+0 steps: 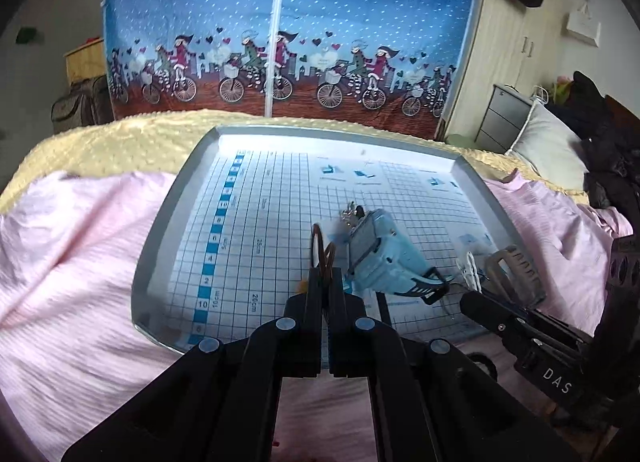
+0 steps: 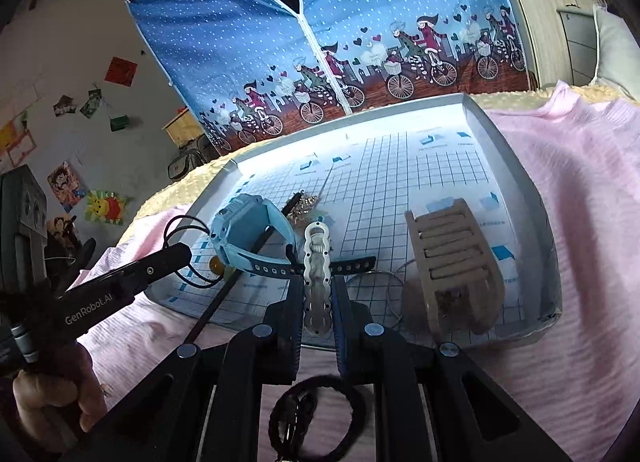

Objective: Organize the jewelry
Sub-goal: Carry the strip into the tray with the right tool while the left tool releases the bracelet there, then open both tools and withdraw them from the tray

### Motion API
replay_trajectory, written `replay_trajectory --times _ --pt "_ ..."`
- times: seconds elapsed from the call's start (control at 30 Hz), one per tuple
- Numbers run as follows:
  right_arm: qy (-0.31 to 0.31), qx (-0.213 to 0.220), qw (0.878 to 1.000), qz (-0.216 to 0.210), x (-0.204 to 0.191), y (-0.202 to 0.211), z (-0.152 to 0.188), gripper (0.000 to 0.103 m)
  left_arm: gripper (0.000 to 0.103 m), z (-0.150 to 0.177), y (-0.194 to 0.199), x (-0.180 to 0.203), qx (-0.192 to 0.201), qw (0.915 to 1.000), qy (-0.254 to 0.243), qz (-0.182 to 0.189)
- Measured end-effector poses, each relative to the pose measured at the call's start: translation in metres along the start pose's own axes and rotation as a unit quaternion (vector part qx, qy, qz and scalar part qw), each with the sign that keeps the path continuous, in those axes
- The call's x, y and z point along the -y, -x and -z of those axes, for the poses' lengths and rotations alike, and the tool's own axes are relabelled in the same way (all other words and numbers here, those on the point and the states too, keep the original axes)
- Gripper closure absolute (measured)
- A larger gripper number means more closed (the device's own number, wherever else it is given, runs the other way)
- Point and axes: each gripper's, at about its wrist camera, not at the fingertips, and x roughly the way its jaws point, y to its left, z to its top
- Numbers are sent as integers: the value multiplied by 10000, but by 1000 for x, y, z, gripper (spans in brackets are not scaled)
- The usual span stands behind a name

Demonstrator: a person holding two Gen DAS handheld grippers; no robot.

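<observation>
Jewelry scattered along near edge of grey grid-lined tray [image 2: 516, 165] on pink bedspread [image 2: 580, 221]: pale blue plastic watch [image 2: 244, 234], beige slatted claw clip [image 2: 452, 266], thin wire hoop [image 2: 376, 286]. Left gripper [image 1: 325, 276] clamped on thin brown loops [image 1: 323, 254]; right gripper [image 2: 318, 294] clamped on white wavy metal hair clip [image 2: 317, 262]. Sorting apparently early, most pieces ungrouped, black hair tie [image 2: 320, 418] lying off tray.

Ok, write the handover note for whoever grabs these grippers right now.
Left gripper: shut on a thin dark hair tie, held over the tray.
Right gripper: shut on the white hair clip, at the tray's near edge.
In the tray: blue watch, beige claw clip, wire hoop, small gold piece.
Off the tray: black scrunchie on the pink bedding.
Done: nothing visibly sorted.
Left: place both held items, then the rest.
</observation>
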Motion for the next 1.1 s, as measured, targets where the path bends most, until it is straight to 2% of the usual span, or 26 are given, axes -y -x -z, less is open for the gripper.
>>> replay_trajectory --times 0.23,0.37,0.4,0.47,0.53,0.6,0.7,0.77,0.83,0.87,0.93,1.0,1.1 --pt "94 -7 9999 90 -5 3 1 89 102 2 1 4 -101 9997 71 -216" --pt "124 -37 9998 118 -7 3 0 89 101 3 3 -3 -234 9990 323 -214" --pt "157 -33 9998 125 -8 5 1 89 98 3 4 -6 -284 9986 406 -192" --pt "234 -9 9996 169 -12 9 0 85 86 4 9 -9 -347 9979 524 -182" --pt "371 66 9990 250 -18 18 1 74 55 4 20 -13 -275 9974 638 -204" --pt "460 138 9985 279 -21 28 1 69 44 5 34 -16 -100 9969 756 -192" --pt "488 222 9980 340 -24 42 2 59 37 5 55 -18 91 9959 873 -228" --pt "536 331 9972 399 -26 55 3 53 30 6 73 -16 311 9951 854 -384" --pt "636 500 9958 417 -32 74 4 35 6 12 98 -11 748 9930 730 -548" --pt "674 562 9953 410 -34 79 3 31 1 16 111 -8 973 9909 652 -660" --pt "780 759 9933 380 -42 98 3 13 1 24 133 -1 1271 9876 519 -757" --pt "834 942 9913 386 -51 118 7 0 1 31 150 5 1364 9870 397 -749" --pt "923 1188 9880 343 -62 148 16 0 1 44 175 13 1390 9869 269 -776"
